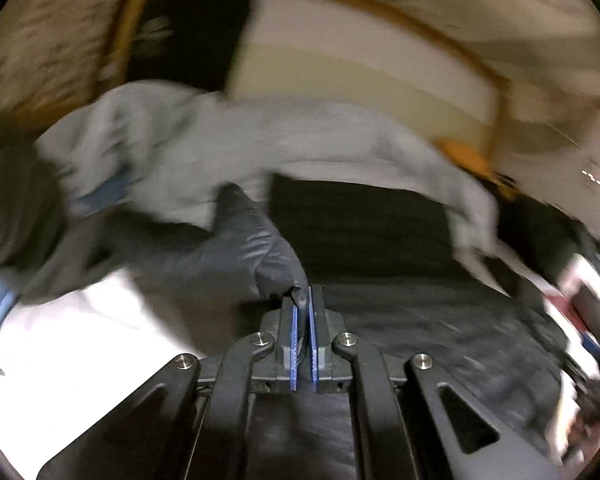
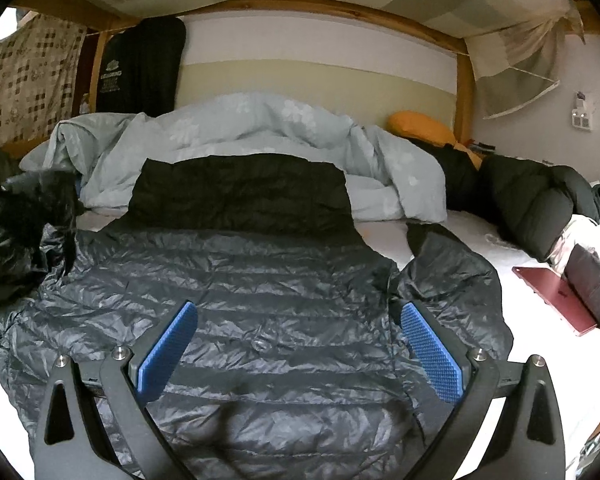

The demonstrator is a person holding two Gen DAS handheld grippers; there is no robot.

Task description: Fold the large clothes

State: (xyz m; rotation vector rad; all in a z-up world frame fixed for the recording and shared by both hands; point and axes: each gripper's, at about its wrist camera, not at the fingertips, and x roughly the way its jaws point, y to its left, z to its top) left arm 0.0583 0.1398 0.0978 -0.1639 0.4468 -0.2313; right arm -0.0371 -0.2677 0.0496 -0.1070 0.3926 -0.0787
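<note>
A dark quilted down jacket (image 2: pixel 236 288) lies spread flat on the white sheet of a bed (image 2: pixel 480 240), its black collar end toward the far side and its hem nearest the camera. Its right sleeve (image 2: pixel 452 276) is bent beside the body; its left sleeve (image 1: pixel 236 248) is lifted off the sheet, the cuff pinched in the left tongs (image 1: pixel 303 312), whose blue pads are pressed together on the fabric. That view is badly smeared by blur. The right tongs (image 2: pixel 296 344) hang just above the jacket's near part with their blue pads (image 2: pixel 428 344) wide apart, nothing between them. Beyond the collar a pale blue-grey duvet (image 2: pixel 260 136) is heaped across the far side of the bed. At far right lie an orange pillow (image 2: pixel 420 126) and a black puffy coat (image 2: pixel 532 196); nearer on the right, a dark red flat case (image 2: pixel 556 296) rests on the sheet. A wooden bed frame (image 2: pixel 464 80) rises behind.
</note>
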